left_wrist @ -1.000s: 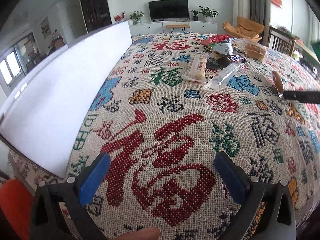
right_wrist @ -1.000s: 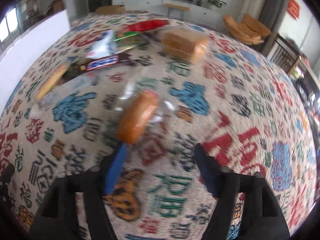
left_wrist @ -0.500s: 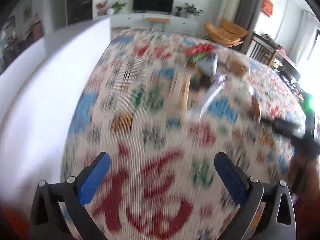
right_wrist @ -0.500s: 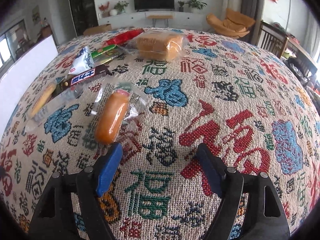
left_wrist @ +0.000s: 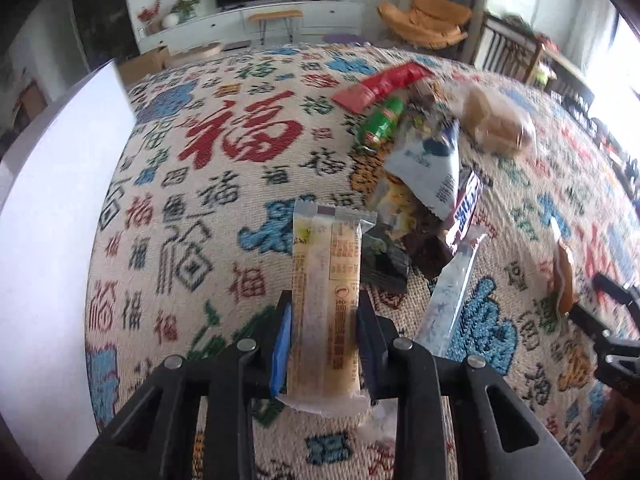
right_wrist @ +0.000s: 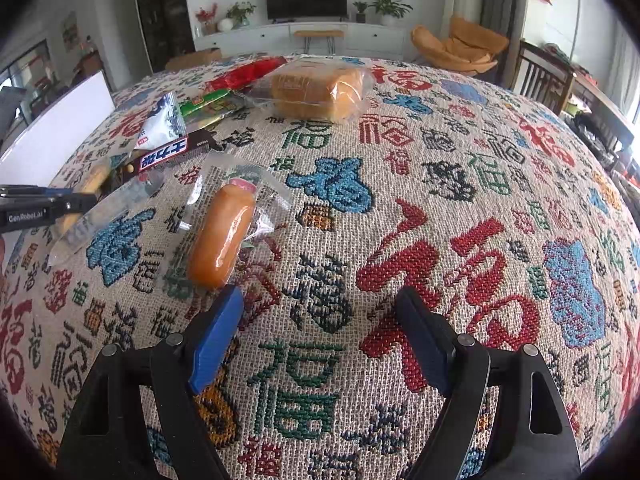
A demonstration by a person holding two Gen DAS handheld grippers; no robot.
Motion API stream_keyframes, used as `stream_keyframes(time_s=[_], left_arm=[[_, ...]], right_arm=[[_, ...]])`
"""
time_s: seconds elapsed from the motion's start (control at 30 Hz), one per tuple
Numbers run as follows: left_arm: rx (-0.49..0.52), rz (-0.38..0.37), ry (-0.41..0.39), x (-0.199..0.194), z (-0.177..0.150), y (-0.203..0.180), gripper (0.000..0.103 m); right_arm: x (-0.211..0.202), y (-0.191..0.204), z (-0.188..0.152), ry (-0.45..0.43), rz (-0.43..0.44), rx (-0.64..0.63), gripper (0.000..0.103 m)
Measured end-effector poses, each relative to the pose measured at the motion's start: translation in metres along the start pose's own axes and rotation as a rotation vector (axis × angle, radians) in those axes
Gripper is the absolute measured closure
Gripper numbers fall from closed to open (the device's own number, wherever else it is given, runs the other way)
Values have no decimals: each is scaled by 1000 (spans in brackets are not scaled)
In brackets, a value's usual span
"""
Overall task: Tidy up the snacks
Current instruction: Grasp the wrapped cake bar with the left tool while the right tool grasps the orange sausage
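The left gripper (left_wrist: 324, 336), spread wide a second ago, is now clamping a wafer bar (left_wrist: 326, 300) beside the snack pile (left_wrist: 424, 172), while the right gripper (right_wrist: 320, 332) is hanging wide open near the sausage (right_wrist: 222, 236), with nearly everything left to sort.

left tool (left_wrist: 324, 340): matte black plastic frame with triangular cut-outs, round silver screw heads on the upper arms, blue pads lining the inner faces of both fingers (left_wrist: 281, 350). seen side-on from the right wrist view, slim black body bearing small white lettering, blue at the tip. right tool (right_wrist: 320, 336): same black frame with triangular cut-outs, silver screws near the finger bases, bright blue pad on the left finger, darker blue pad on the right finger. no sleeve or cable visible.
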State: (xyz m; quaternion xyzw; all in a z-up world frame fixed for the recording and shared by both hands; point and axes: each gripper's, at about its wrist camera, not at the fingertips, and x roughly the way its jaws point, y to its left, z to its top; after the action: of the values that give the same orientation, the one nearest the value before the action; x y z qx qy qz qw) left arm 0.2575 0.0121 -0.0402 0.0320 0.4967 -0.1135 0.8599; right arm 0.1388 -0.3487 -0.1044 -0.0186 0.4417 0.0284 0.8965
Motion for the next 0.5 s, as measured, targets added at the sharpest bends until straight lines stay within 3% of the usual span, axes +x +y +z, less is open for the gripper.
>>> stream_keyframes(time_s=[0.13, 0.33, 0.4, 0.5], left_arm=[[-72, 28, -13, -35, -36, 29, 74], [-62, 49, -26, -68, -91, 40, 74], [-68, 38, -38, -75, -100, 43, 74], [-74, 27, -54, -80, -108, 45, 74]], right_arm=[[0, 0, 0, 0, 1, 0, 21], [3, -2, 1, 1, 11, 5, 18], [5, -7, 6, 31, 49, 9, 18], [7, -23, 31, 179, 221, 157, 18]])
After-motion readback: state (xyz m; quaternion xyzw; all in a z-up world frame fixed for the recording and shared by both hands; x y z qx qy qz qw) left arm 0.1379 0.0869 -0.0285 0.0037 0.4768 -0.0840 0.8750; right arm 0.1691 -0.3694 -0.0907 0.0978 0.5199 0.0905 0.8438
